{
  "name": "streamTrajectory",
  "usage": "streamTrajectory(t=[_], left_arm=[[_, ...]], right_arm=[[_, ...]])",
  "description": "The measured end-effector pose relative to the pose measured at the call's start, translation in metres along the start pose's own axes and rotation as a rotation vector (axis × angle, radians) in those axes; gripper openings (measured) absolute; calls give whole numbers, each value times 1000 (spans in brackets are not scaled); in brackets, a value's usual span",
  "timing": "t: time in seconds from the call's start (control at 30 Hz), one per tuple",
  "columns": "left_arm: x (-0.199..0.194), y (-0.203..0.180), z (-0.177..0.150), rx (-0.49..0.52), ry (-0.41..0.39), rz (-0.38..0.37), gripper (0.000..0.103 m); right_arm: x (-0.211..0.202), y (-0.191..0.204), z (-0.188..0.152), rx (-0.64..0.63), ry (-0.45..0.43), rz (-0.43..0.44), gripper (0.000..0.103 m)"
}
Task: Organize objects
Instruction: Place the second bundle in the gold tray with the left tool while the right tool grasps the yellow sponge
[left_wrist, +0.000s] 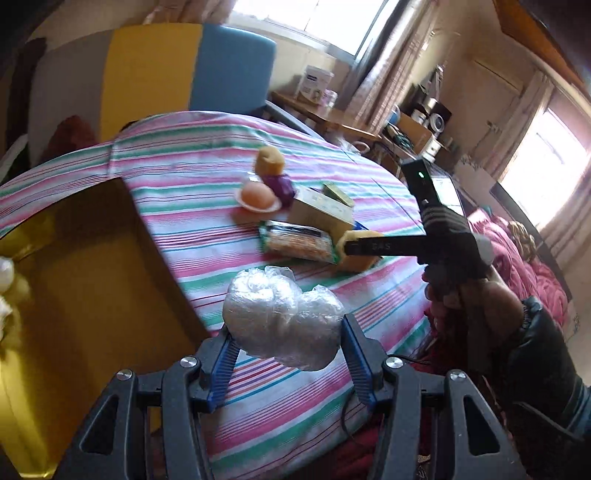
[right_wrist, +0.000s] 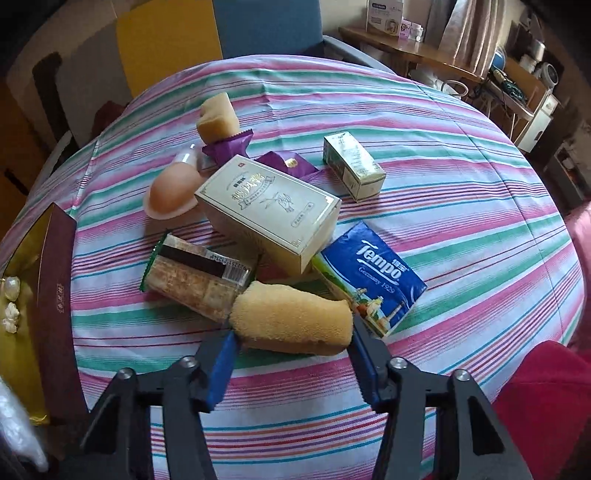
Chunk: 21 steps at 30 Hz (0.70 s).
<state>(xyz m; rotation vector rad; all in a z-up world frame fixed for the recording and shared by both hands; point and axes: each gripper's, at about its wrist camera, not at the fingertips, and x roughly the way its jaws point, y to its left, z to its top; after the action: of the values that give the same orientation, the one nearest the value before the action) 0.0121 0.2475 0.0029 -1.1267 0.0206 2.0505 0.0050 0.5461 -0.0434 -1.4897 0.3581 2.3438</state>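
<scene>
Sponge (right_wrist: 291, 319): yellow, porous block, lying on its side at the near edge of the clutter on the striped tabletop (right_wrist: 461, 177), touching the snack packet (right_wrist: 195, 280) on one side and just beside the blue Tempo tissue pack (right_wrist: 373, 273) on the other. It is judged light, soft and springy; a squeeze will be absorbed rather than resisted, and nothing in it is fragile. The rough surface should give good friction. Best taken across its short ends, as it is framed now, deep enough that it does not pivot.

Right tool (right_wrist: 293, 341): half open, the blue pads set at the two ends of the sponge and seemingly in contact. The same grip is seen from the side in the left wrist view, one black finger laid along the sponge.

Plastic bag bundle (left_wrist: 280, 314): crumpled clear film, judged nearly weightless, slippery and shapeless. A hold through its bulk is preferred over the loose edges.

Left tool (left_wrist: 288, 343): part open, clamped on the bundle, which is carried clear of the cloth. The open yellow-lined box (left_wrist: 92, 277) lies just to the side, with small pale items already in it.

Rigid cartons, the cream box (right_wrist: 269, 214) and the small green box (right_wrist: 352, 166), are left untouched.
</scene>
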Motion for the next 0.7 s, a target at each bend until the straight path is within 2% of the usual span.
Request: streamTrajectory(t=[0.1, 0.23, 0.3, 0.37, 0.5, 0.7], left_arm=[[-32, 35, -7, -65, -39, 70, 55], [-70, 95, -19, -175, -66, 235, 55], [-83, 128, -26, -239, -55, 318, 55], [-86, 151, -33, -287, -27, 368, 54], [-84, 181, -41, -368, 1, 407, 54], [-55, 194, -31, -332, 46, 457, 54]], right_arm=[[-3, 4, 0, -20, -20, -14, 54], [-16, -3, 0, 16, -98, 4, 53], [-25, -8, 1, 46, -149, 36, 53], [-32, -11, 0, 68, -191, 58, 53], [-42, -13, -1, 88, -247, 91, 53], [-41, -12, 0, 88, -263, 100, 53]])
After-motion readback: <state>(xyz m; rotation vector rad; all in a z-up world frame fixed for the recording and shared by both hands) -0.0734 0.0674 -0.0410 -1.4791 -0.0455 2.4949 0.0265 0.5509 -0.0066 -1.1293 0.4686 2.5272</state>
